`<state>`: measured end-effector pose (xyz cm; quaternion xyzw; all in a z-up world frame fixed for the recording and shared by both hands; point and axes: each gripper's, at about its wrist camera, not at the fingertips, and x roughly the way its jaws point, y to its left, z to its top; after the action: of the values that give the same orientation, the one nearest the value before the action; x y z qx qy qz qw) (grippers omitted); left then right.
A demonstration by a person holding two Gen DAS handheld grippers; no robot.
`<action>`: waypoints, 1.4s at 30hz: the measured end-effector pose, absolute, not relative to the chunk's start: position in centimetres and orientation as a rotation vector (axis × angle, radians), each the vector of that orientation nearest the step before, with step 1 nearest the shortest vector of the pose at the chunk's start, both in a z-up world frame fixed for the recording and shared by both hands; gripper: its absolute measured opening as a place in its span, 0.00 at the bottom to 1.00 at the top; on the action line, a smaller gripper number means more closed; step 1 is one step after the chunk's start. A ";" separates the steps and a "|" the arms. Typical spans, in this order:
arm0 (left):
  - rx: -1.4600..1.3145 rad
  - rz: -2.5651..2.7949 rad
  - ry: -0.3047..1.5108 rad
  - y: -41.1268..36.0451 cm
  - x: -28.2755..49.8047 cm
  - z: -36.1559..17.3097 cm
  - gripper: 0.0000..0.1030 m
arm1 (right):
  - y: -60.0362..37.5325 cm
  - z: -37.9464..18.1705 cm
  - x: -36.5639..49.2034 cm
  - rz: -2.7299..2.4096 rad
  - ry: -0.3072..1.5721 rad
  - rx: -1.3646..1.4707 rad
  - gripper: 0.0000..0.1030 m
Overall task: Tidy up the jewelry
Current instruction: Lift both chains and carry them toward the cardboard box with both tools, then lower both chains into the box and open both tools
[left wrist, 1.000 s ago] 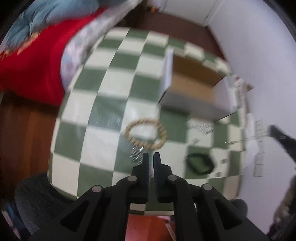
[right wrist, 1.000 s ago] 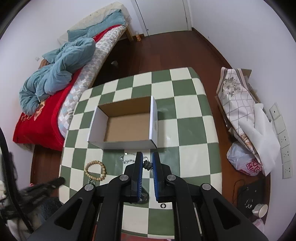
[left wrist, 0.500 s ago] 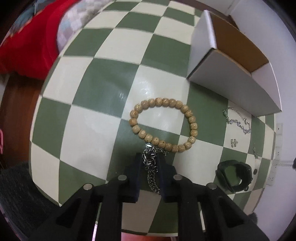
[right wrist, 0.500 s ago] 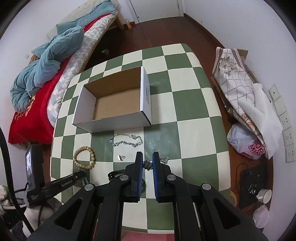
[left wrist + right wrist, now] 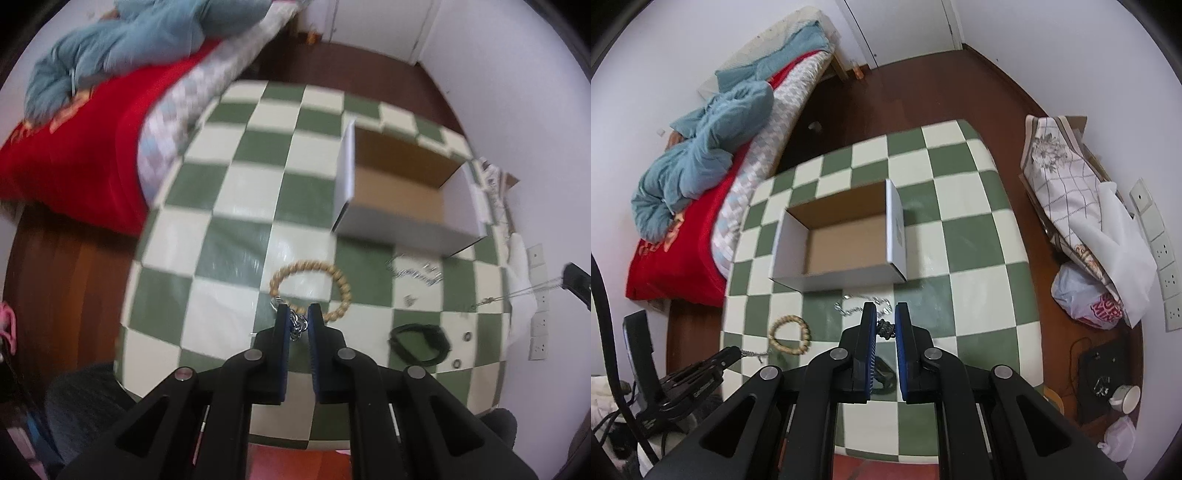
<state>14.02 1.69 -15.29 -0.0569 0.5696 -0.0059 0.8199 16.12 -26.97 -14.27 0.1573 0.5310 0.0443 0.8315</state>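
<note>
1. While our left gripper [image 5: 298, 314] clamps a silver chain [image 5: 297, 326], it hangs above the table [image 5: 236, 199], well short of the box [image 5: 402, 199].
2. Our right gripper [image 5: 885, 315] pinches a dark chain [image 5: 885, 328] just before that box.
3. Beads [image 5: 312, 288] and another chain [image 5: 862, 304] lie near the box's front wall.

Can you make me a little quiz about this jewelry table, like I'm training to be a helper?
1. Fill in: the wooden bead bracelet lies on the checkered ____.
2. True or false: the cardboard box has jewelry in it.
3. What does the left gripper pinch? A) silver chain B) black band C) ring

Key: 1 table; 2 false; 3 A.
</note>
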 end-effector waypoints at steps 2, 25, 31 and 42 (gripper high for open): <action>-0.120 -0.032 1.184 1.5 14.6 -14.0 0.06 | -26.9 -13.0 16.3 0.109 1.113 0.332 0.10; -0.098 -0.212 1.255 -4.3 31.4 -13.7 0.06 | -21.3 -11.9 29.2 0.165 1.147 0.231 0.09; -0.145 -0.218 1.352 -4.2 34.6 -17.6 0.07 | -20.6 -17.7 33.1 0.152 1.258 0.238 0.09; 0.041 -0.028 1.217 -3.2 34.6 -17.6 0.87 | -20.1 -22.8 33.8 0.040 1.409 0.123 0.72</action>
<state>34.56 -3.20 -17.58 0.0191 0.5715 -0.0133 0.8203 33.80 -20.13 -22.83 0.0565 0.6473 0.0184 0.7599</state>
